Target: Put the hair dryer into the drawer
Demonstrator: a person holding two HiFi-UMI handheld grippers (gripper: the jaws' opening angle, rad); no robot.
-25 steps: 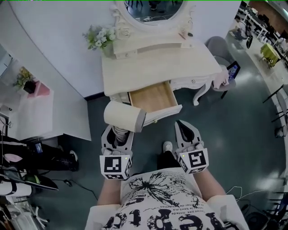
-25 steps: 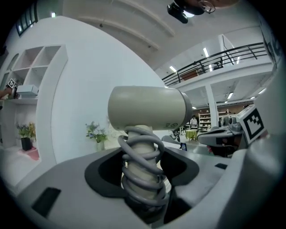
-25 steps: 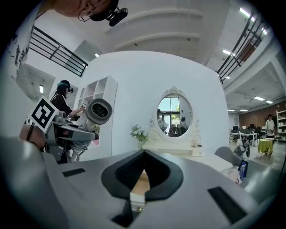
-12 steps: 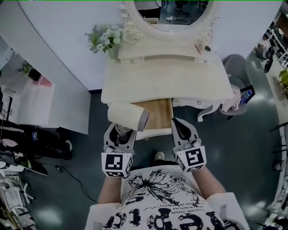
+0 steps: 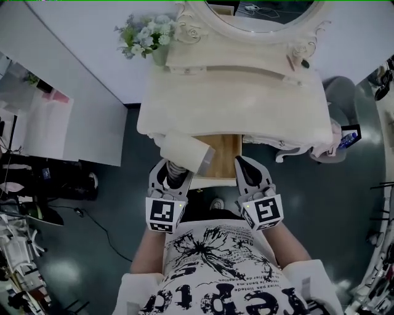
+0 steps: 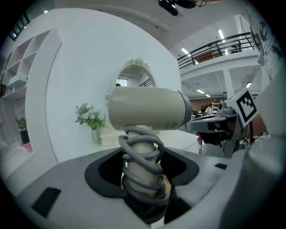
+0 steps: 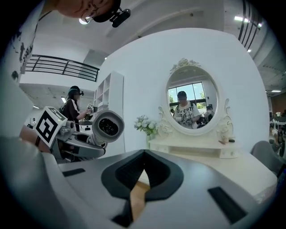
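Gripping a cream plastic hair dryer (image 5: 181, 152) in the left gripper (image 5: 167, 174), jaws clamped on the handle, itself wrapped in a grey coiled cord (image 6: 142, 154). Handle standing up out of the jaws, barrel lying crosswise on top, nozzle end turned toward the right gripper (image 5: 244, 165) (round dark mouth facing almost straight into the right gripper view).

From the head view, poised at the left front corner of the open pale wooden drawer (image 5: 226, 149), barrel overlapping the drawer's left edge and the front lip of the cream ornate tabletop (image 5: 234, 104). Carried in the jaws rather than lying in the drawer; impossible to tell whether touching its rim.

Right gripper alongside, at the drawer's right front corner, jaws closed together with nothing between them, only a sliver of the drawer's wood showing through the narrow slit below the tips.

Drawer pulled out from under the tabletop, toward the grippers. At the back of the tabletop, an oval mirror (image 5: 265, 15) in a carved cream frame and, off to its left, a small vase of white and green flowers (image 5: 143, 35). Both grippers side by side, apart, just ahead of a black-and-white printed shirt (image 5: 215, 264).
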